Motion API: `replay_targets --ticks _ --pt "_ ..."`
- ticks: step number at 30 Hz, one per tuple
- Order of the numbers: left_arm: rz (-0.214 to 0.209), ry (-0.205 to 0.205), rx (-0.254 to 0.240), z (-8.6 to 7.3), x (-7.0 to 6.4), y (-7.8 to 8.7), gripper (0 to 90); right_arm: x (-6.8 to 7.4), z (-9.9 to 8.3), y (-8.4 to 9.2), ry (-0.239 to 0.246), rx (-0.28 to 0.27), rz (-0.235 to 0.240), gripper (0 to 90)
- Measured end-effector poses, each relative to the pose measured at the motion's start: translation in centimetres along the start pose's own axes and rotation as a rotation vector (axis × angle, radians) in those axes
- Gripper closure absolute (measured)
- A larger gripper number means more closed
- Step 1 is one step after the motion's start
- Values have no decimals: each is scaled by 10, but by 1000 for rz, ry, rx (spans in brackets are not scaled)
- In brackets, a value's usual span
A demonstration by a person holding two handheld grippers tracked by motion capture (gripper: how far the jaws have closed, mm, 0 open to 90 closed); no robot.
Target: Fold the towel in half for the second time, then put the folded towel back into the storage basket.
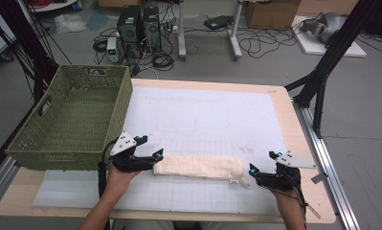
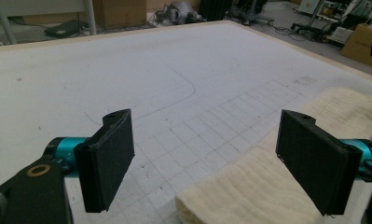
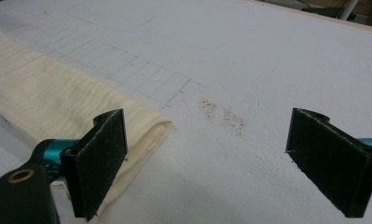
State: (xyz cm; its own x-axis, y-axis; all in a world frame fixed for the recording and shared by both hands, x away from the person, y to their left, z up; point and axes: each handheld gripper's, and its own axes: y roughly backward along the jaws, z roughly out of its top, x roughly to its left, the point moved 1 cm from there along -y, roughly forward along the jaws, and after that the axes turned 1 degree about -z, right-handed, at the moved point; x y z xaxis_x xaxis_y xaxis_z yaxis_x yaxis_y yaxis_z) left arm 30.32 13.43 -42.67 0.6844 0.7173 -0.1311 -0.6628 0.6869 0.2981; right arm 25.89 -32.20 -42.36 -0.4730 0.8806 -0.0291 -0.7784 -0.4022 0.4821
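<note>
Folded cream towel (image 1: 198,167) on white gridded mat (image 1: 203,115), no legible writing

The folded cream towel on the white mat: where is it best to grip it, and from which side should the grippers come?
Probably at its two short ends. The folded towel lies flat as a long strip across the mat, with the left gripper open at one end and the right gripper open at the other. Coming in low from each end lets the jaws pinch all layers.
</note>
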Motion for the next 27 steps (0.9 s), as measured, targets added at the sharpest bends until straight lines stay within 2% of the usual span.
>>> replay_targets --ticks 5,10,20,27 --pt "15 -2 7 -1 1 4 198 -3 0 1 -16 -9 -12 116" --pt "32 4 16 -2 4 6 203 1 1 -4 1 2 2 116" --pt "21 11 27 -3 4 3 203 0 0 -4 -5 5 -3 116" --pt "21 20 60 -4 3 1 206 0 -2 -4 -8 14 -2 116"
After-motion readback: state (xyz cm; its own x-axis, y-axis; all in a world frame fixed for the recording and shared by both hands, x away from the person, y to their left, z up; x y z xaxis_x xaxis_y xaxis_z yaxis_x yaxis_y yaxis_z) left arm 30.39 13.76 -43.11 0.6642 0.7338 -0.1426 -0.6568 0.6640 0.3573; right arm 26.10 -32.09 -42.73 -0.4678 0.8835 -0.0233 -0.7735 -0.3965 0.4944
